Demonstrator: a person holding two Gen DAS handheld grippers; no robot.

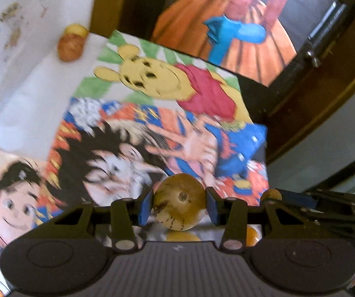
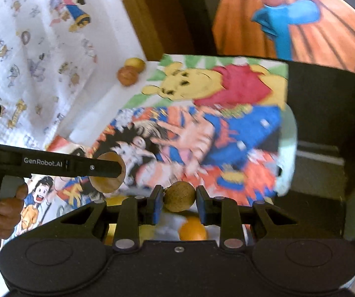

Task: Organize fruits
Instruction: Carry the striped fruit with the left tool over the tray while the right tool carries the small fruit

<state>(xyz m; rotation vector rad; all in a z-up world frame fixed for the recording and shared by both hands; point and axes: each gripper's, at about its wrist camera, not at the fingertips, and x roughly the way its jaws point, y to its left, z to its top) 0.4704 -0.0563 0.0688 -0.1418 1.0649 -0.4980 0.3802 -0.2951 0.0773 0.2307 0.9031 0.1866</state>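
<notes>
Cartoon-print cloth covers our table. Left gripper clamps a yellow-green fruit; right gripper clamps a brown fruit. Two fruits sit far back.

Even, fairly bright daylight; soft shadows only. Heavy motion blur smears the cartoon posters in both views, worst mid-frame. Gripper bodies close to each lens stay sharp. Fisheye bends straight edges and darkens the corners. Distant fruit by the white cloth looks soft, details unreadable.
</notes>
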